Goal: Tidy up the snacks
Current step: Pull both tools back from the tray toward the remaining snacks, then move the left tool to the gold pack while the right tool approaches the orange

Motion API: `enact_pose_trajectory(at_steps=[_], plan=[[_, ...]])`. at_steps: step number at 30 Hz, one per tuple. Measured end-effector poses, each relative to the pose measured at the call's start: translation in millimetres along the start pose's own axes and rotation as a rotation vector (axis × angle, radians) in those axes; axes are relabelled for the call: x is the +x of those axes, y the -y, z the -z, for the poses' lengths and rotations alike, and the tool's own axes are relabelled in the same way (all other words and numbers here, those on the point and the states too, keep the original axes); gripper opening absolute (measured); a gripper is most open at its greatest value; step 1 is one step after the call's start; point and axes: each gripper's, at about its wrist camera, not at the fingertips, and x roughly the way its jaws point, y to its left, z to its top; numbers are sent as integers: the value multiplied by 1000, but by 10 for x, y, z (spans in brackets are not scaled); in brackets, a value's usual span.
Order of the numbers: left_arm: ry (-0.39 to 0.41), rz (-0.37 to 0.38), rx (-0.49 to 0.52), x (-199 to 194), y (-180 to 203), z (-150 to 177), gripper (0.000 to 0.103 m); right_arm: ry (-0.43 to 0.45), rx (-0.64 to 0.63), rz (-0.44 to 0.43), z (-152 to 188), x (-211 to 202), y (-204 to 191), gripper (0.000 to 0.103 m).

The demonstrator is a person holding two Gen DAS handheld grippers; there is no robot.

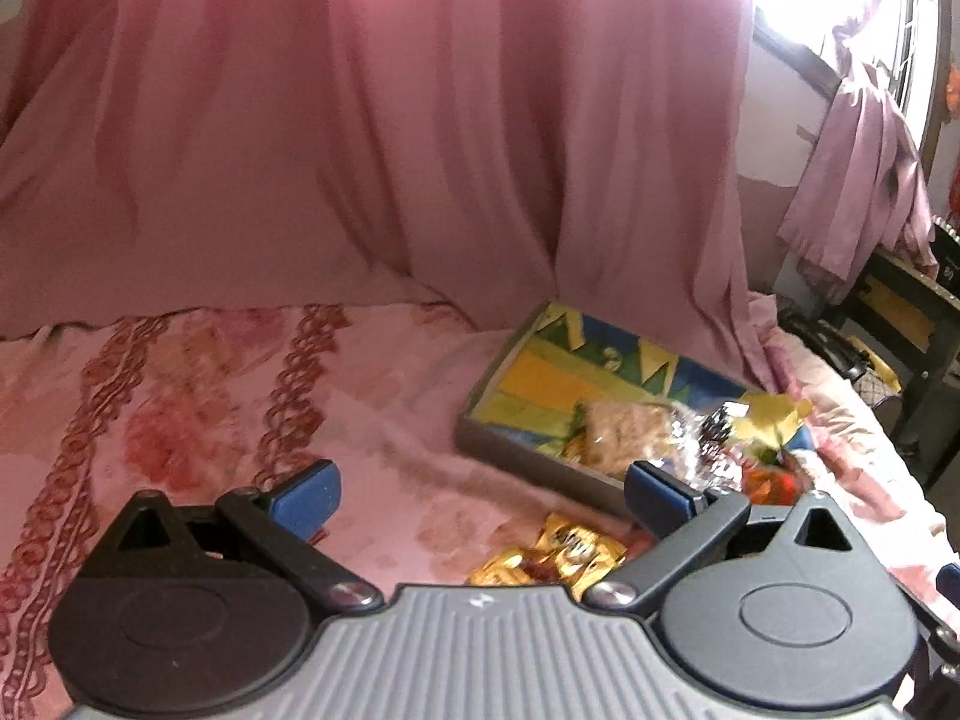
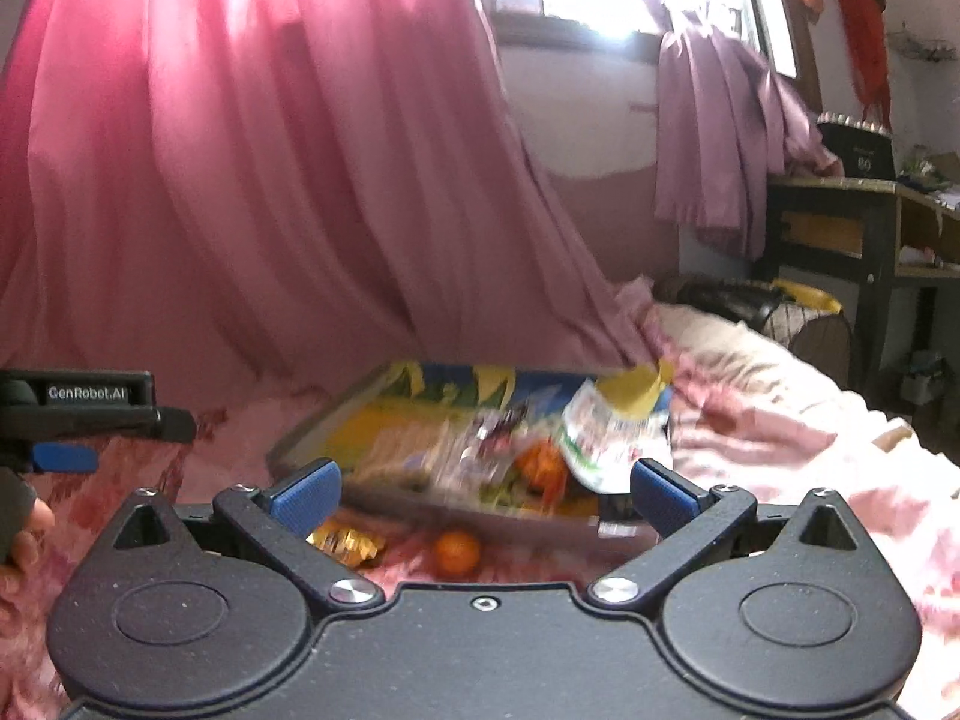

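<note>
Both the left tongs (image 1: 483, 495) and right tongs (image 2: 483, 495) gape wide, holding nothing, near the snack tray (image 1: 528, 450) on the bed (image 1: 180, 420).

colourful tray (image 1: 528, 384) on bed holds wrapped snacks (image 1: 624, 426); gold packets (image 1: 564, 552), orange (image 2: 457, 552) outside.

Low wrist views, shared tray (image 1: 480, 420)

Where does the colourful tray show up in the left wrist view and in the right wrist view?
Left wrist view: the tray lies right of centre on the pink bedspread, beyond the open left gripper.
Right wrist view: the tray sits at centre, just beyond the open right gripper.
Shared landmark: the gold-wrapped snacks lying on the bedspread in front of the tray's near edge.
</note>
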Motion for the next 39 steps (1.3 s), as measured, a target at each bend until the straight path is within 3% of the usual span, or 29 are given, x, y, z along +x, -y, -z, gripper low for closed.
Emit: enact_pose_trajectory(at_steps=[18,28,39], plan=[[-131,-16,164,-3,-252,545,102,-225,-8,24,389,-27,-273,102],[-172,-13,273,93,-270,661,102,-309,-33,29,486,84,-319,102],[-191,-16,296,187,-296,682,102,-362,-38,45,547,186,-326,102]])
